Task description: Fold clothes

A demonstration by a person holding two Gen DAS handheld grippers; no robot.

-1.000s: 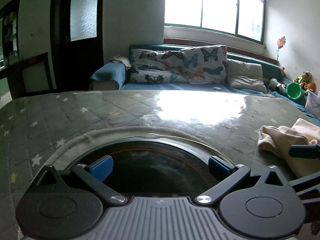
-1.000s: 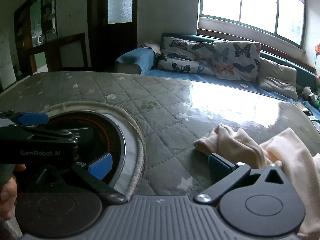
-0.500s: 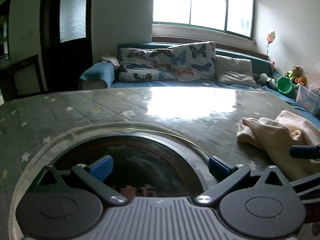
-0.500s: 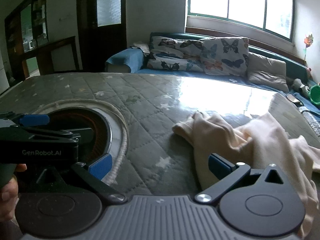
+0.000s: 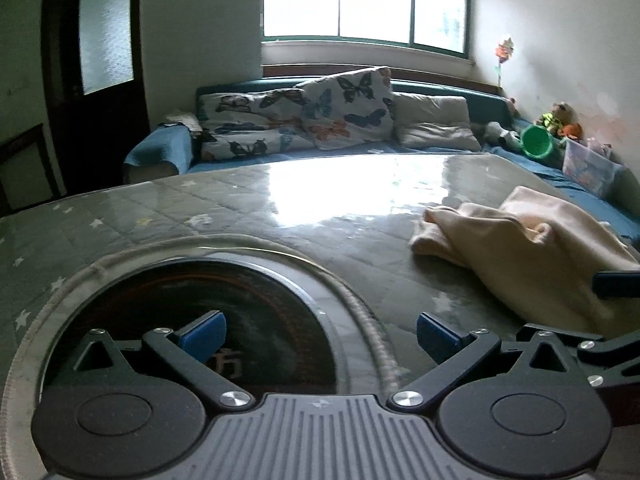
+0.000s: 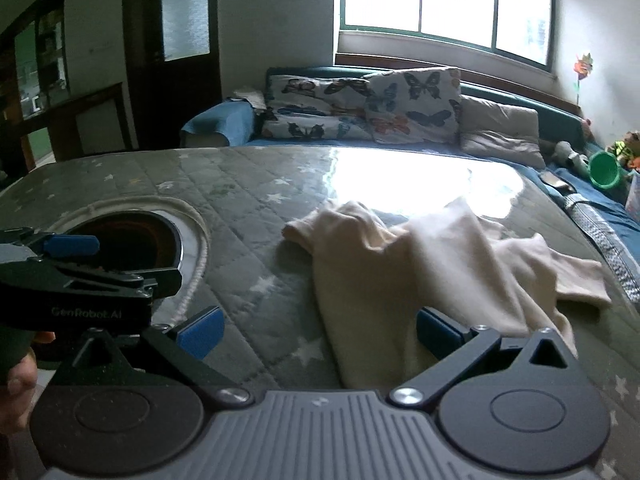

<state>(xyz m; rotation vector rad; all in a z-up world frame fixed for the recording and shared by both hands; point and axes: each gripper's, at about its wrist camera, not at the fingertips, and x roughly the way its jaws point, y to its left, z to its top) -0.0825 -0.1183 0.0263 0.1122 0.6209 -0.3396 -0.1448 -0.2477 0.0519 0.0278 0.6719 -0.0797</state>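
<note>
Clearly nothing is folded yet; the cream garment (image 6: 432, 264) lies crumpled on the right of the quilted table (image 6: 248, 200), untouched. Both the left gripper (image 5: 318, 334) and right gripper (image 6: 318, 330) gape wide, holding nothing; every fold remains.

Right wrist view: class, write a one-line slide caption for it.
Open right gripper over a crumpled cream garment on a star-quilted table, left gripper beside it.
</note>
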